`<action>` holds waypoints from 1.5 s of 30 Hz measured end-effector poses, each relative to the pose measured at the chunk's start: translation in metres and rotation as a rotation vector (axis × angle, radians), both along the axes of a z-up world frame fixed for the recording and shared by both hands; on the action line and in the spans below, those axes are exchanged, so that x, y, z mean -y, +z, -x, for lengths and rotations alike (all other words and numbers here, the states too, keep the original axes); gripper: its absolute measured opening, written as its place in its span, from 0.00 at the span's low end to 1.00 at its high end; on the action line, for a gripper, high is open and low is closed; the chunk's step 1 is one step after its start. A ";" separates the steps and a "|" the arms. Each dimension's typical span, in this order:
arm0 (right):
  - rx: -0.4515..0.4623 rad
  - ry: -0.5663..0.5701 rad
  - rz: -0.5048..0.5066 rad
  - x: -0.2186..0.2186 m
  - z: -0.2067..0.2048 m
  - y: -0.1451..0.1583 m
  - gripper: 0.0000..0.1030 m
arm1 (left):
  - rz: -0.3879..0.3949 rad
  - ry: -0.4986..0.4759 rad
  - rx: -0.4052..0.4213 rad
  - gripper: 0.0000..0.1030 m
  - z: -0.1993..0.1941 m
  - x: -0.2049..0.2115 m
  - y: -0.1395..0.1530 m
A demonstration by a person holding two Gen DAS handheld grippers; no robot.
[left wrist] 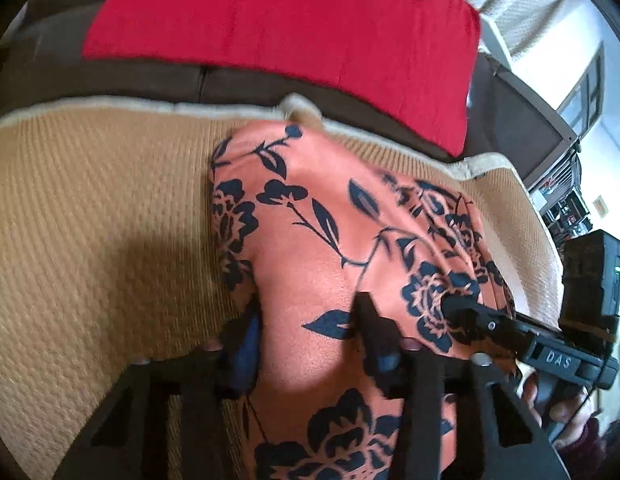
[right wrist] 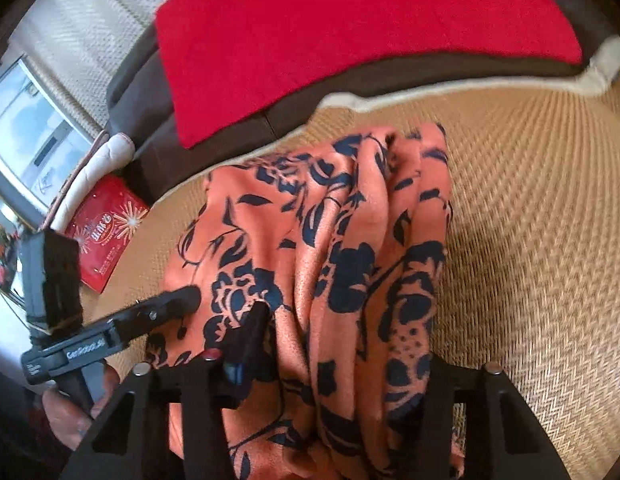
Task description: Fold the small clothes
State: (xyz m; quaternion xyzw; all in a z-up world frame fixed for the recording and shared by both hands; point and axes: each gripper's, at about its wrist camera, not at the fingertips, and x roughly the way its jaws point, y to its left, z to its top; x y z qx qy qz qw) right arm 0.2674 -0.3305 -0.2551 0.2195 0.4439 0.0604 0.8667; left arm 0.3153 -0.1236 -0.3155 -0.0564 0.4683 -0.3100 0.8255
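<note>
Orange floral garment (left wrist: 333,248) lies bunched on the tan mat (left wrist: 90,208). Left gripper (left wrist: 306,320) and right gripper (right wrist: 341,344) straddle its near edge, jaws narrowed around cloth. Likely pinching both corners for a fold; actual grip unclear.

Bare woven mat (left wrist: 90,208) flanks the bunched floral garment (left wrist: 329,220); a red cloth (left wrist: 278,32) lies beyond.

Left claw (left wrist: 310,332) astride floral garment (left wrist: 329,220)

Black grippers, silver screws, white "DAS" lettering (left wrist: 558,358), maroon sleeve (left wrist: 589,436)
</note>
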 end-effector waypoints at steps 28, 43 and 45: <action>0.219 -0.158 0.129 -0.006 -0.013 0.055 0.51 | -0.209 0.193 0.270 0.63 -0.006 0.004 0.031; -0.052 -0.083 0.094 -0.028 -0.047 0.009 0.50 | -0.253 0.211 0.259 0.63 -0.011 -0.004 0.029; -0.054 -0.079 0.092 -0.026 -0.047 0.010 0.50 | -0.269 0.206 0.256 0.63 -0.012 -0.003 0.026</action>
